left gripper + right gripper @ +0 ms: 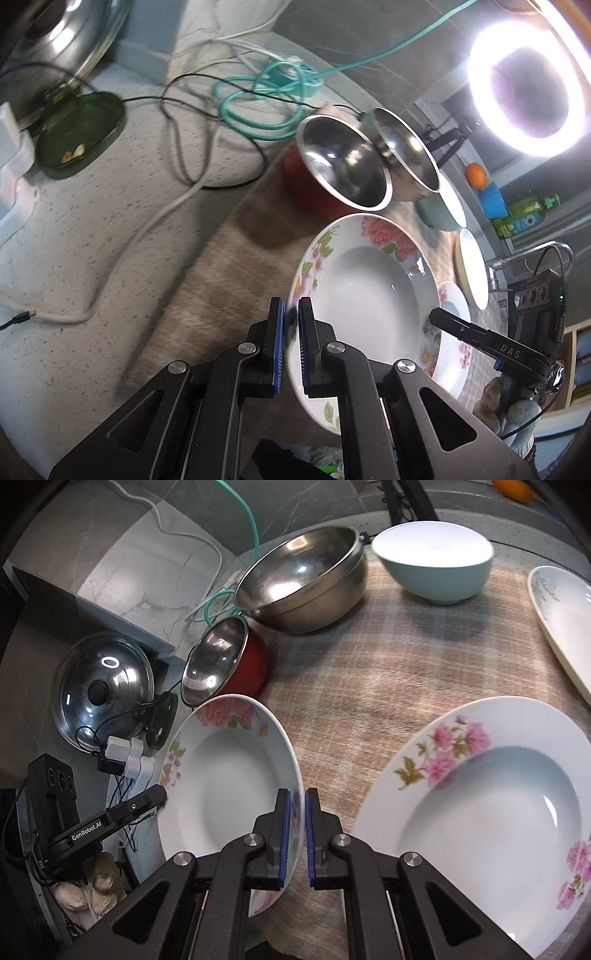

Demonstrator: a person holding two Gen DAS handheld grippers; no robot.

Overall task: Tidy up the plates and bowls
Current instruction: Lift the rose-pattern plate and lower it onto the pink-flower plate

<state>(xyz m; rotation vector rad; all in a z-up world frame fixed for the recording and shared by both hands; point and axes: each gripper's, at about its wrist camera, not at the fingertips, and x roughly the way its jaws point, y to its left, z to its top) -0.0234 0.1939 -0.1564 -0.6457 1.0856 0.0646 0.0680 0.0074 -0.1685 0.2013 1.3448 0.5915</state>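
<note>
Left hand-held gripper (291, 343), right hand-held gripper (297, 834), both pinching floral plate (229, 794) rim

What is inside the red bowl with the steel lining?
The red bowl with the steel lining looks empty: only reflections show on its shiny inside. It leans against the large steel bowl; its lowest inner part is hidden by its rim.

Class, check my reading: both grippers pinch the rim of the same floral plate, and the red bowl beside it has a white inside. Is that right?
Not quite. The red bowl has a shiny steel inside, as the right wrist view shows. The left gripper and right gripper do pinch the same floral plate.
</note>
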